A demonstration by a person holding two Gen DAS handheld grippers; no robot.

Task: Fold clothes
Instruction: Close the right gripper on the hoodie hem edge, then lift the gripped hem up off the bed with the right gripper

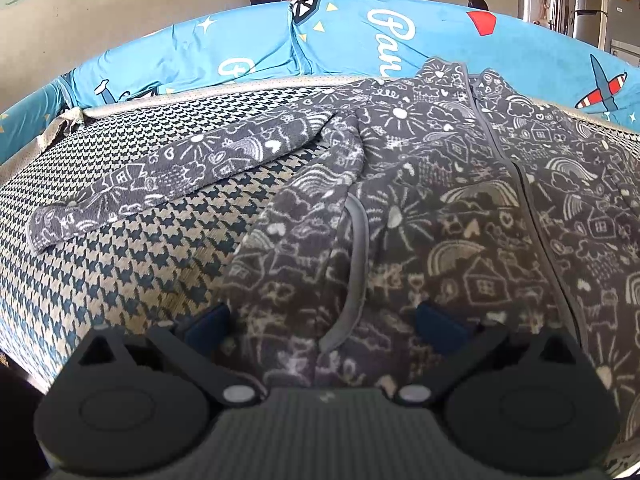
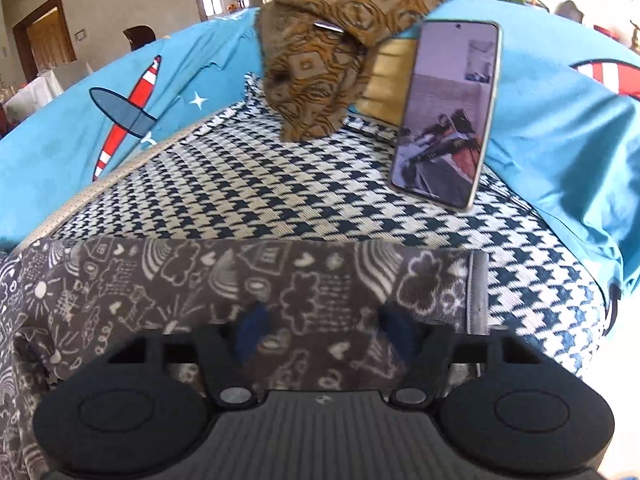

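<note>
Grey doodle-print garment (image 1: 440, 200) lies spread on the houndstooth cushion (image 1: 120, 240), one sleeve (image 1: 160, 176) toward 10 o'clock; left tool (image 1: 320, 320) and right tool (image 2: 320, 328) gape wide, gripping nothing

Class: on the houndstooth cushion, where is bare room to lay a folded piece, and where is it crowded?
Bare houndstooth cushion lies between the grey jacket sleeve and the propped phone; another patch lies below the left sleeve. Crowded: the far corner with phone and brown cushion.
</note>
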